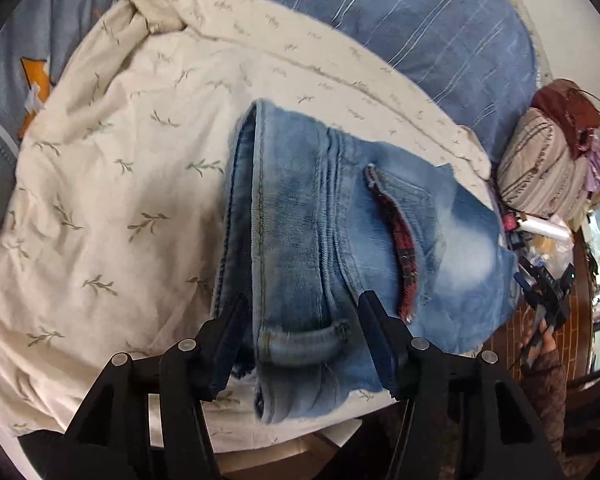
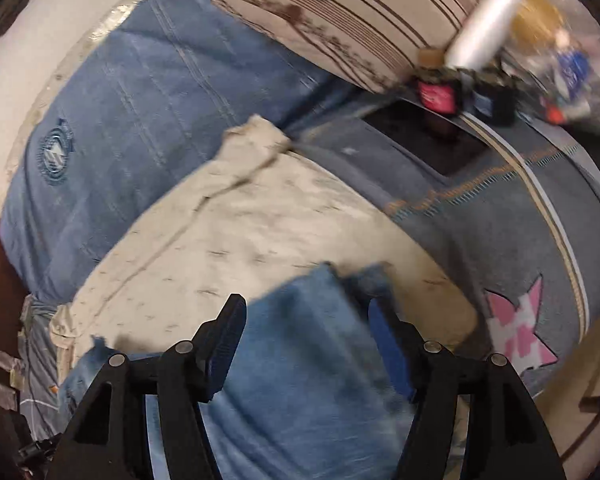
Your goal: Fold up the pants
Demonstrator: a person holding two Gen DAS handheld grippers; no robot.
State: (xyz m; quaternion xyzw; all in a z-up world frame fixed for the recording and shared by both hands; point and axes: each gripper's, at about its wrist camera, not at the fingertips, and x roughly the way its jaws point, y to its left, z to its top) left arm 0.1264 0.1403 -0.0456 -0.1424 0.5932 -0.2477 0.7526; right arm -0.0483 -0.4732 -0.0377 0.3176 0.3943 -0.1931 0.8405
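Note:
The light blue jeans (image 1: 340, 232) lie folded on a cream leaf-print cloth (image 1: 112, 184), waistband and belt loop toward my left gripper (image 1: 300, 308). The left gripper is open, its fingers straddling the waistband edge without closing on it. A pocket with red plaid lining (image 1: 404, 248) faces up. In the right wrist view the jeans (image 2: 300, 344) lie under my right gripper (image 2: 304, 312), which is open with a finger on each side of the denim's far edge. The right view is motion-blurred. The right gripper also shows far right in the left wrist view (image 1: 548, 292).
The cream cloth (image 2: 228, 232) lies on a blue-grey bed cover (image 2: 520, 220). A blue striped quilt (image 1: 440, 40) is behind. A striped pillow (image 1: 540, 168) and small bottles (image 2: 440, 92) sit at the bed's far side.

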